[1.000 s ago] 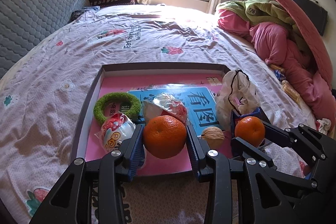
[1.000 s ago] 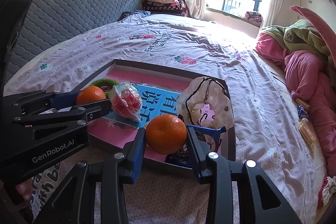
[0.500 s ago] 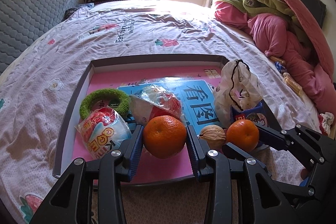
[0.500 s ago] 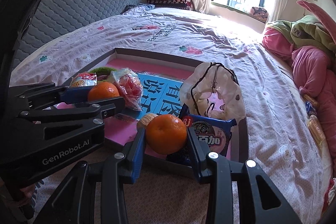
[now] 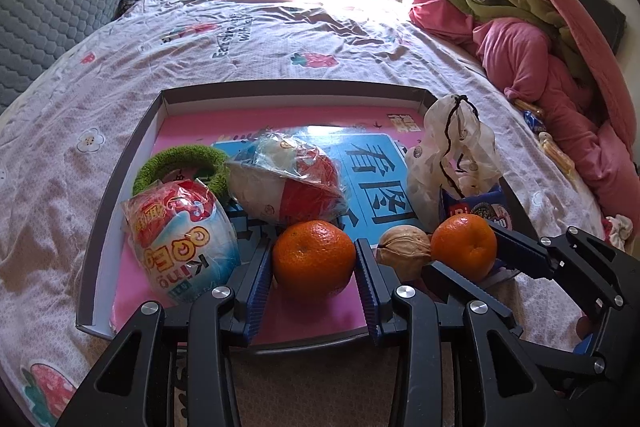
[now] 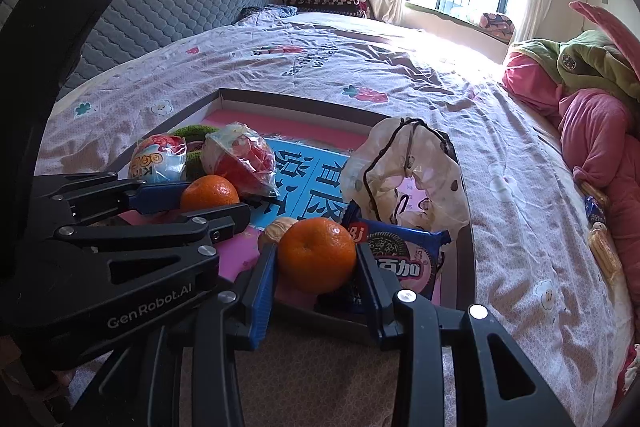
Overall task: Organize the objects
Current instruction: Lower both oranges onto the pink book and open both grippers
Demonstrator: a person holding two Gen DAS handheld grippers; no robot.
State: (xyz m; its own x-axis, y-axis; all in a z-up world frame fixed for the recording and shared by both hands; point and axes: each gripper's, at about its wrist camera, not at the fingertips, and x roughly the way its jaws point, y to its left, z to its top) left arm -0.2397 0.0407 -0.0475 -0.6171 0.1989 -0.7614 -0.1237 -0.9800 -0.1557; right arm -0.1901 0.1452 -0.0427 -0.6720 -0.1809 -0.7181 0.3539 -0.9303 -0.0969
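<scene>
Right, I grip one orange (image 5: pixel 314 258) per gripper: left gripper (image 5: pixel 314 279), right gripper (image 6: pixel 316 279) over the tray (image 5: pixel 120 195), ready to place both.

Two round orange tangerines are observed above the near edge of the pink-lined tray (image 5: pixel 120 227). One tangerine (image 5: pixel 314 258) is clamped between blue pads, stem scar turned upward. The second tangerine (image 5: pixel 464 246) is likewise clamped toward the tray's right side, just beside a walnut (image 5: pixel 404 251) lying on the tray floor between them.
</scene>
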